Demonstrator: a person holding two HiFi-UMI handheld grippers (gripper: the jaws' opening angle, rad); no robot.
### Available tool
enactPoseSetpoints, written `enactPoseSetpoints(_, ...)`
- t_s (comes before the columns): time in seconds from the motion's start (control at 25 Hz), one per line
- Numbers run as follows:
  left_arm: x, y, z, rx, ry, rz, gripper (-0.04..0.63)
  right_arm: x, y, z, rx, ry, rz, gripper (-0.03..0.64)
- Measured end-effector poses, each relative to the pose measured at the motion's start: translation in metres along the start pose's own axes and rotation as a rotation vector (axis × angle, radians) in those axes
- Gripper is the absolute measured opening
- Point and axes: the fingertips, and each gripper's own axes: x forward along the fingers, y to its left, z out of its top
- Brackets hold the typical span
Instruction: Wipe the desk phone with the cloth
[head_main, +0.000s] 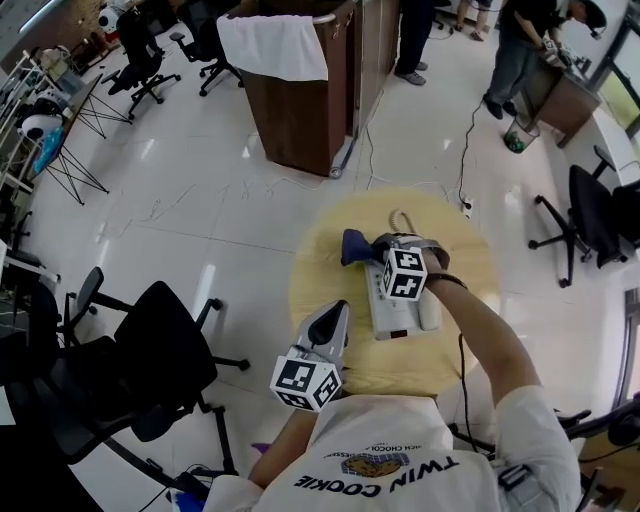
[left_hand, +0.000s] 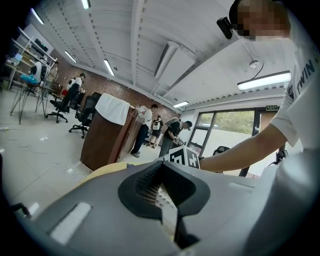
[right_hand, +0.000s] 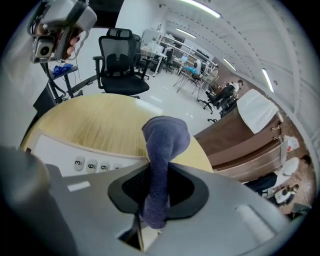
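A white desk phone lies on the round wooden table, its handset along its right side. My right gripper is over the phone's far end and is shut on a blue cloth, which sticks out to the left. In the right gripper view the cloth stands up between the jaws of the right gripper above the phone's number keys. My left gripper hovers just left of the phone, jaws together and holding nothing. The phone's keypad shows beyond the left gripper.
A black office chair stands close to the table's left. A brown wooden counter with a white sheet draped on it is farther back. More chairs are at the right, and cables run across the floor. People stand at the back right.
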Motion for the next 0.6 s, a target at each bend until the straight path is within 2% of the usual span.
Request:
enactPoseSetpoints(0.2,0.003,0.008,0.001,-0.008,0.003,0.009,-0.01,0.005,-0.003,-0.025,-0.024,0.053,0.006,0.069)
enactPoseSetpoints(0.6,0.023,-0.01,-0.003,0.004,0.031,-0.055,-0.011,-0.023,-0.026,-0.084,0.1,0.09,-0.089,0.069)
